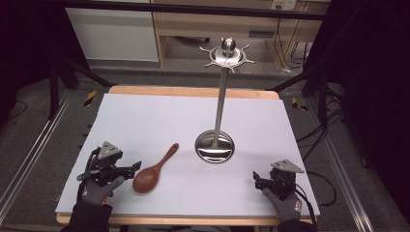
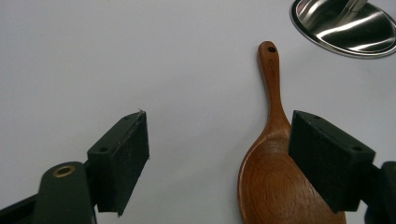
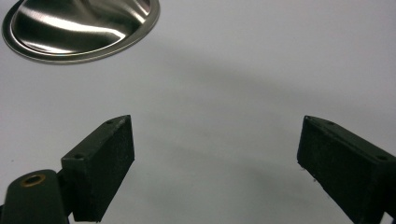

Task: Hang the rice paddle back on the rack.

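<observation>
Brown wooden spoon (image 1: pixel 153 171) lies flat nr counter's (image 1: pixel 145 116) front-left, untouched. Left tongs (image 2: pixel 218 154) released, w/ one jaw over bowl; right tongs (image 3: pixel 215 163) released, empty. Likely pre-grasp; next: close on spoon, prob. for steel hanging stand (image 1: pixel 221 104).

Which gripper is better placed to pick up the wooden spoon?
Left. The left gripper is open right beside the wooden spoon, whose bowl lies by one jaw. The right gripper sits far across the table, past the metal stand.

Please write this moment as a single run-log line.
left gripper: open, beside spoon | right gripper: open, nothing held | stand: upright, hooks bare | spoon: flat on table
</observation>
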A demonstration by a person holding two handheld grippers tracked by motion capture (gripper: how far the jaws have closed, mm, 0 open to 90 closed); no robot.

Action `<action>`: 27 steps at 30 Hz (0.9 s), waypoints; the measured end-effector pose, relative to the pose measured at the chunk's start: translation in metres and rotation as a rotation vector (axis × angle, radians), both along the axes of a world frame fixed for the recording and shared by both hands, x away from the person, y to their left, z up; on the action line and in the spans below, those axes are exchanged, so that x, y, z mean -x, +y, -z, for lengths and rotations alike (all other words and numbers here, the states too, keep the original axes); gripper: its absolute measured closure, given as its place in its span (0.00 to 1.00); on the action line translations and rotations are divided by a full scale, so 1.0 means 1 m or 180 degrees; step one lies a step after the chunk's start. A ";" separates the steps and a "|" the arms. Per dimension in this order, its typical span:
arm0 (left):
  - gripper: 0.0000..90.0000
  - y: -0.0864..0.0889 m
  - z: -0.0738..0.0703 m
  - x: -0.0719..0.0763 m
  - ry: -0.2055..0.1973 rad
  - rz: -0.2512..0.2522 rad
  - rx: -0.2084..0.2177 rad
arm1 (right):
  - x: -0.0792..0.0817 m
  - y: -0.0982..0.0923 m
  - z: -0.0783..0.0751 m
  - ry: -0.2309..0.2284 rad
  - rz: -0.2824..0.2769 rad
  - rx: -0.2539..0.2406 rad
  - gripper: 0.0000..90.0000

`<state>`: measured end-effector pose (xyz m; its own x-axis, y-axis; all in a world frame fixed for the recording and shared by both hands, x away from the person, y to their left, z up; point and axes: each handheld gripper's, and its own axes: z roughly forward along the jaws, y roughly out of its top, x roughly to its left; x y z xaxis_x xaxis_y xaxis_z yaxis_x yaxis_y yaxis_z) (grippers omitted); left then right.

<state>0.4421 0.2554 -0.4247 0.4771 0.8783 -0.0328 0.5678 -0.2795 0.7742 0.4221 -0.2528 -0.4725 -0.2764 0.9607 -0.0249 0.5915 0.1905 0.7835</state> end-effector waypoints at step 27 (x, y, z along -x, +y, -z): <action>0.32 -0.023 -0.010 -0.017 0.0054 0.0095 -0.0109 | 0.000 0.001 0.001 0.0011 -0.0003 0.0007 0.12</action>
<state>0.4592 0.2323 -0.4144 0.5027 0.8644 -0.0112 0.5718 -0.3227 0.7543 0.4225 -0.2521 -0.4731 -0.2773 0.9604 -0.0260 0.5940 0.1926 0.7811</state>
